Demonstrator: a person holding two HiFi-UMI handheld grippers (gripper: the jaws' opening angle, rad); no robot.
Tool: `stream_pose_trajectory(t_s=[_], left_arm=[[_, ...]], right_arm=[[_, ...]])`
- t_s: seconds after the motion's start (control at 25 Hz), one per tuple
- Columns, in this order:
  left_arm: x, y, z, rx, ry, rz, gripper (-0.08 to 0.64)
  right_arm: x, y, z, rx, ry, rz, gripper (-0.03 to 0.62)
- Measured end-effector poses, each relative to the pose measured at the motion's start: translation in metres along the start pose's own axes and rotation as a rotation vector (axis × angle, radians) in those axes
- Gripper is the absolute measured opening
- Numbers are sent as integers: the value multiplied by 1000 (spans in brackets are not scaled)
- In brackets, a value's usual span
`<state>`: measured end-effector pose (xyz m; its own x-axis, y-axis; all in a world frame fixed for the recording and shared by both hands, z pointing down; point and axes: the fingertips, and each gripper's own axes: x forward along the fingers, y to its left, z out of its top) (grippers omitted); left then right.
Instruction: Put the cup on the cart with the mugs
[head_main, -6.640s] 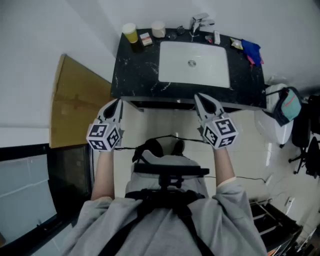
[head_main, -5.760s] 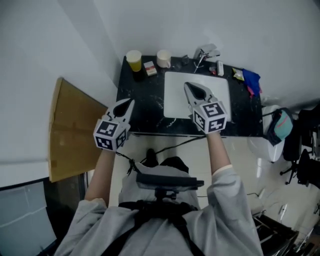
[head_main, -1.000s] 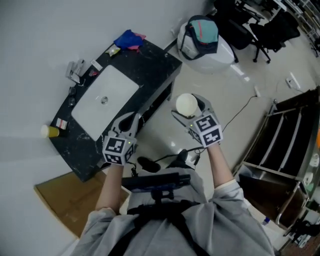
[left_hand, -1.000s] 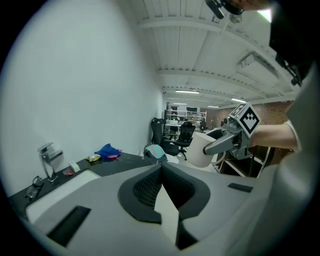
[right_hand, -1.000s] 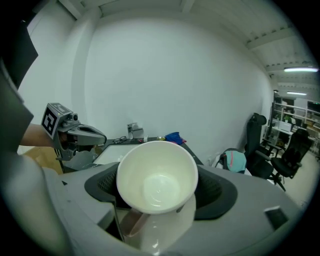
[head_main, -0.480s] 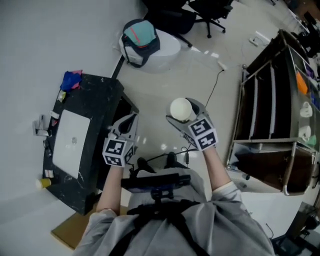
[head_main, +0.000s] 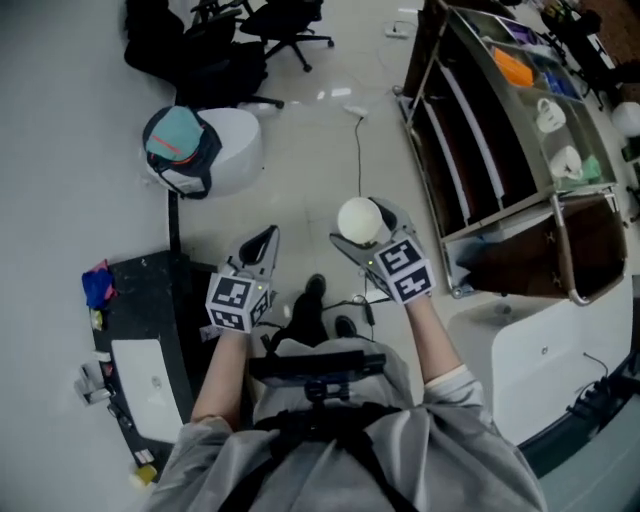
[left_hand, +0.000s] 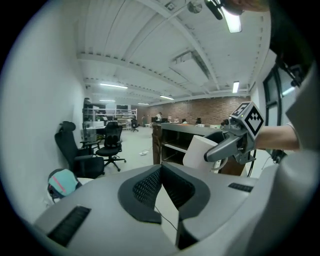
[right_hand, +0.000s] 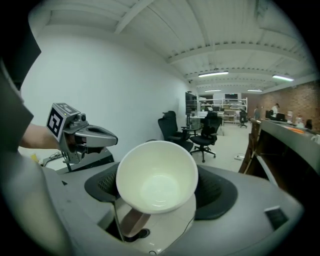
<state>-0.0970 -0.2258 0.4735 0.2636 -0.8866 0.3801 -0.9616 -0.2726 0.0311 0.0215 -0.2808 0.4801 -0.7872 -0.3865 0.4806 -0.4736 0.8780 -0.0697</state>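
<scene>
A white paper cup (head_main: 358, 220) is gripped in my right gripper (head_main: 372, 228), held at chest height above the floor. In the right gripper view the cup (right_hand: 156, 177) tilts its open, empty mouth toward the camera, with the jaws wide around it. My left gripper (head_main: 262, 243) is beside it on the left, shut and empty; its pads (left_hand: 150, 186) meet at the tip. The cart (head_main: 478, 140) stands ahead to the right. Two white mugs (head_main: 548, 115) sit on its top shelf.
A black counter with a white sink (head_main: 135, 330) is at the lower left. A white bin holding a teal bag (head_main: 195, 150) and black office chairs (head_main: 270, 20) stand ahead on the left. A cable (head_main: 358, 150) runs across the floor. A white panel (head_main: 545, 350) borders the right.
The view has swung from the sink counter round to the cart. My right gripper, empty in the oldest frames, now carries the cup; both grippers keep their pose in front of me.
</scene>
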Motion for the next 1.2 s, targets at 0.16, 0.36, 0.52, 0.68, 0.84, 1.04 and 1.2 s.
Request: stream_pose_trajectory(t_s=[0.16,0.36,0.52,0.68,0.84,1.04,1.2], left_arm=[[65,-5,23,56,-2,-160,2],[128,-2,54,111,-19,-316,2],[163,-2,70,153,-22,-424,2],[187,-12,85,196,-33,-532,2],[202,-27,95,215,-30,-613,2],[228,-66,111,237,-37,-704,2],[246,-101,126,255,-52,-756,2]], right_arm=[[-6,-53,-3,73,0,-147,433],[-9,-103,8,137,-17,-298,433],[-12,-130,11,184,-28,-403,431],[-25,-153,11,212,-41,-517,431],[-43,-166,11,251,-36,-588,431],[-76,-190,14,266,-35,-654,433],[-102,-211,14,272,-48,-686,433]])
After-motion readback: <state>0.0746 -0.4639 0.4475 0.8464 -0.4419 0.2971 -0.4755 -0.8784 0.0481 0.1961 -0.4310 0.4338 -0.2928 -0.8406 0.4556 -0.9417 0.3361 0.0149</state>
